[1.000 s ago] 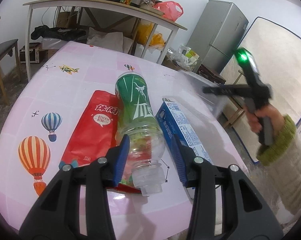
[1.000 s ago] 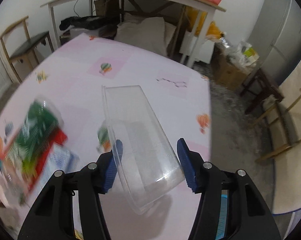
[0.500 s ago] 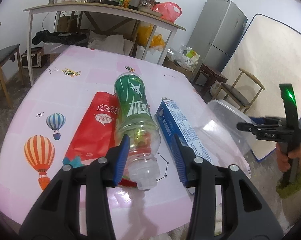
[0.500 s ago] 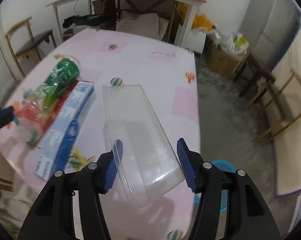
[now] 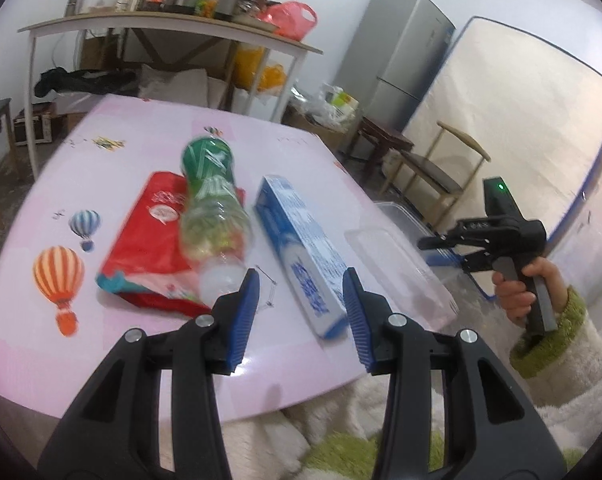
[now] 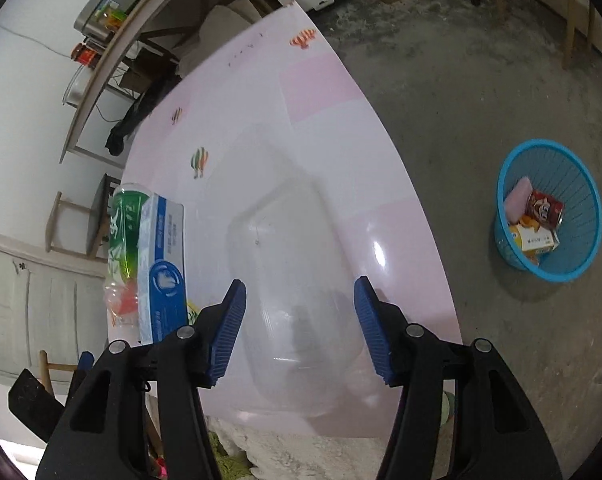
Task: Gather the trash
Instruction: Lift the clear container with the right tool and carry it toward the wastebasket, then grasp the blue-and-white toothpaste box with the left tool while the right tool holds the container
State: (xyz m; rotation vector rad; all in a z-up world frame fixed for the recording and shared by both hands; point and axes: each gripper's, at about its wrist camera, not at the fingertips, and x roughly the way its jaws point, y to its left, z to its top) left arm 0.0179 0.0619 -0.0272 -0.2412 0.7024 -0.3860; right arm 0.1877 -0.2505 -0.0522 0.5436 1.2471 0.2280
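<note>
Clear plastic tray (image 6: 285,264): light, thin, slippery, crushable; we grip rim. Right gripper (image 6: 299,330) opening, tray between jaws, unpinched. Left gripper (image 5: 301,316) part-open, empty.

Even daylight, fisheye warp, slight blur

Both handheld grippers are matte black plastic with forked, cut-out arms, round silver screws at the joints and ribbed blue pads (image 5: 245,312) lining the fingers. Seen from the side, the right gripper (image 5: 441,250) has a pistol-style grey-faced handle and an upright black block with a small green light. The person wears a fuzzy cream sleeve (image 5: 573,364) — its cuff knitted in olive green.
</note>
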